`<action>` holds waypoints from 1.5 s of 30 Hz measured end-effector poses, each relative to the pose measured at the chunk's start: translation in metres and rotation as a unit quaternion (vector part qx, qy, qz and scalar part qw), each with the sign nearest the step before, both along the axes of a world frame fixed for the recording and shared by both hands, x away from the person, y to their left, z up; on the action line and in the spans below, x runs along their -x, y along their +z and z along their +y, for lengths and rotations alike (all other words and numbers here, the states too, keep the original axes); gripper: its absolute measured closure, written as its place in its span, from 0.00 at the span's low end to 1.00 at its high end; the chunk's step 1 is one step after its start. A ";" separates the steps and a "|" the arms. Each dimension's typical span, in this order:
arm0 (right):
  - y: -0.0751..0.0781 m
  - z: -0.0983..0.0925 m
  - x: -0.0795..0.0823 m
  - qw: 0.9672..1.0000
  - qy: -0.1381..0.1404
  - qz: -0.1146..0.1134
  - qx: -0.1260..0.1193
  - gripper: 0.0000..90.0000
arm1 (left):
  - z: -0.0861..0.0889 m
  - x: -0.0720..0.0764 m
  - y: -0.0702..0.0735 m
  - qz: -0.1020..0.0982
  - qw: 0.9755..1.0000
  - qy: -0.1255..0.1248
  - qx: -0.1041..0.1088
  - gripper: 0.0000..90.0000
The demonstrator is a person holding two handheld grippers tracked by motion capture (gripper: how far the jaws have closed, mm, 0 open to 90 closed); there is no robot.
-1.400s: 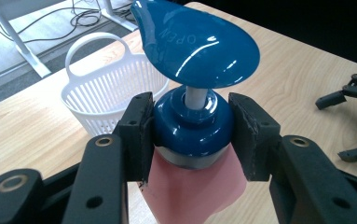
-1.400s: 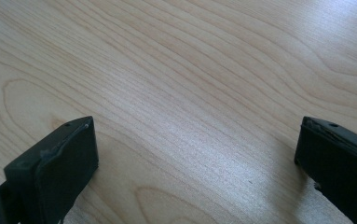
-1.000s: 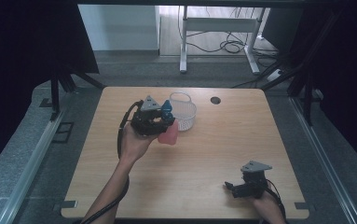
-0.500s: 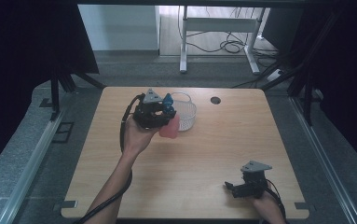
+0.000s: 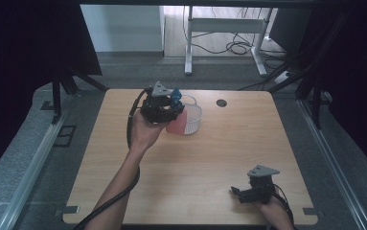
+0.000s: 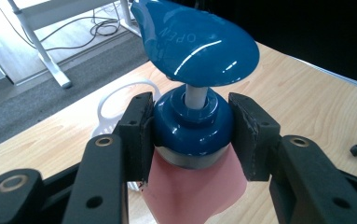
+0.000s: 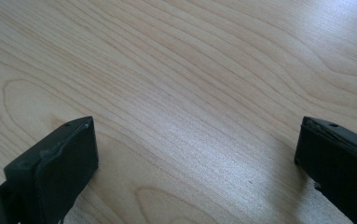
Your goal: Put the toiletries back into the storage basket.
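One word reads clearly: "OPEN", embossed in raised letters on the glossy blue pump head (image 6: 197, 44) of the pink bottle (image 6: 192, 193), running upside down in the left gripper view. In the high view the same pump head (image 5: 176, 92) is too small for any lettering to be made out.

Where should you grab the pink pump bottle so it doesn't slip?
Probably at the blue collar just under the pump head, coming in level from the side. The left gripper is already clamped there, one pad on each side. The collar is round and narrower than the pink bottle, and the wide pump head overhangs it, so the bottle should hang without slipping out.
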State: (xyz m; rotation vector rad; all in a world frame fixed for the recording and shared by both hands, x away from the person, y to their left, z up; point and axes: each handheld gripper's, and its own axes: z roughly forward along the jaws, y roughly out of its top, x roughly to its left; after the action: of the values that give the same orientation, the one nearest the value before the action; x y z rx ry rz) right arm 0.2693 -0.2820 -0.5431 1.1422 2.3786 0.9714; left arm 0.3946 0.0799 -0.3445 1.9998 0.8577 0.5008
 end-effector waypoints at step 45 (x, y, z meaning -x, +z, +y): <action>0.000 0.001 0.000 1.000 0.001 0.001 0.000 0.00 | -0.040 -0.063 -0.007 -0.008 0.999 0.039 -0.030 0.59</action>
State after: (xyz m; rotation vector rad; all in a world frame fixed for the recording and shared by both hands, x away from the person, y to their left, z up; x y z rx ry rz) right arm 0.2694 -0.2814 -0.5429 1.1425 2.3807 0.9723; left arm 0.4573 0.0399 -0.3516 2.0199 0.9243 0.5926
